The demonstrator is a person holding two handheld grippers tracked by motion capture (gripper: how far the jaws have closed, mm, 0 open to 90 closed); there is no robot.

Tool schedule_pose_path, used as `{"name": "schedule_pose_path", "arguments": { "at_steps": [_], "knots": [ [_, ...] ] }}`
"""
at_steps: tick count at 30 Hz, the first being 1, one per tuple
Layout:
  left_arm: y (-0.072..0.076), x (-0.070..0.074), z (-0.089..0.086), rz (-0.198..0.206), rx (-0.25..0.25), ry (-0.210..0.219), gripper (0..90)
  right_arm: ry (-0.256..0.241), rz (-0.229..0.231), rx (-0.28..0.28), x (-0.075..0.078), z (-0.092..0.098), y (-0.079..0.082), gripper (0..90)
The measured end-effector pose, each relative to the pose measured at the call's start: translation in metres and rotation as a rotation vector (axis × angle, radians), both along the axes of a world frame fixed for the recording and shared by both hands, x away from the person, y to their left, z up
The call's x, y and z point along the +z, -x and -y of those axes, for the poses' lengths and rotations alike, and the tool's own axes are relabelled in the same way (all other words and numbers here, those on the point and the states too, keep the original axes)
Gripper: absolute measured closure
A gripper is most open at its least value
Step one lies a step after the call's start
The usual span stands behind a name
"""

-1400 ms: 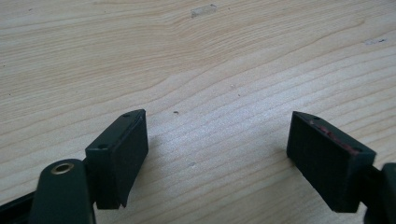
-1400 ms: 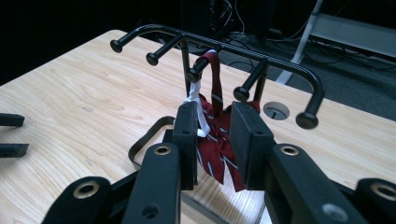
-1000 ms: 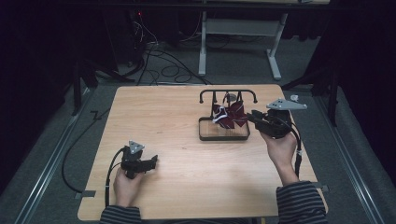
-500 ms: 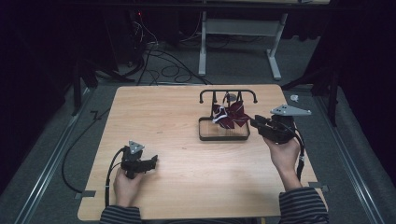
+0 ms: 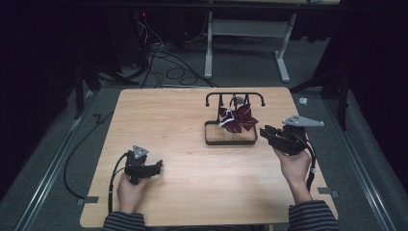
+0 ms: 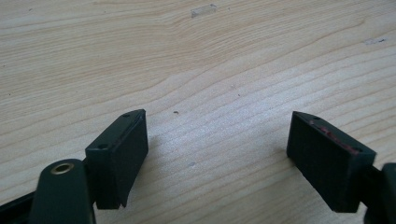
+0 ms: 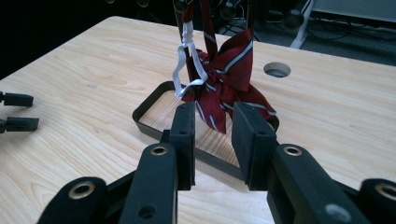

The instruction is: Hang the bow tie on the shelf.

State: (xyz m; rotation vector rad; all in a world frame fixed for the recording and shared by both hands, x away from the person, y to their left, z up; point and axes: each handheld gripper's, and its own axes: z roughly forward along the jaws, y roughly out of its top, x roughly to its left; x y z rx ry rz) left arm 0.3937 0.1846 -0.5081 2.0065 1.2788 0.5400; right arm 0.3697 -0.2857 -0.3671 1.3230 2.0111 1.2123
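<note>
A striped bow tie (image 7: 224, 79) is seen hanging on a rack (image 7: 154, 100) just beyond the right gripper (image 7: 214, 123), whose jaws are held slightly apart, gripping nothing.

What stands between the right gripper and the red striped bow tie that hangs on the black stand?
Nothing visible blocks the way. In the right gripper view, the right gripper points straight at the bow tie, its jaws a little apart with nothing between them. The near rim of the stand's base lies low before it, below the tie.
</note>
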Motion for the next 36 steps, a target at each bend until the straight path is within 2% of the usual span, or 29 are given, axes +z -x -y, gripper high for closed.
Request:
{"name": "schedule_pose_path", "arguments": {
  "at_steps": [8, 15, 19, 28, 36],
  "knots": [
    [0.000, 0.000, 0.000, 0.000, 0.000, 0.000, 21.1, -0.020, -0.020, -0.005, -0.011, 0.004, 0.009, 70.9],
    [0.000, 0.000, 0.000, 0.000, 0.000, 0.000, 21.1, -0.017, -0.024, 0.002, -0.017, 0.007, 0.012, 70.2],
    [0.000, 0.000, 0.000, 0.000, 0.000, 0.000, 21.2, -0.042, -0.030, -0.002, -0.022, 0.009, 0.013, 70.0],
    [0.000, 0.000, 0.000, 0.000, 0.001, 0.000, 21.1, -0.058, -0.064, 0.001, -0.042, 0.007, 0.015, 69.9],
    [0.000, 0.000, 0.000, 0.000, 0.000, 0.000, 21.2, -0.063, -0.078, 0.006, -0.047, 0.006, 0.016, 69.7]
  ]
}}
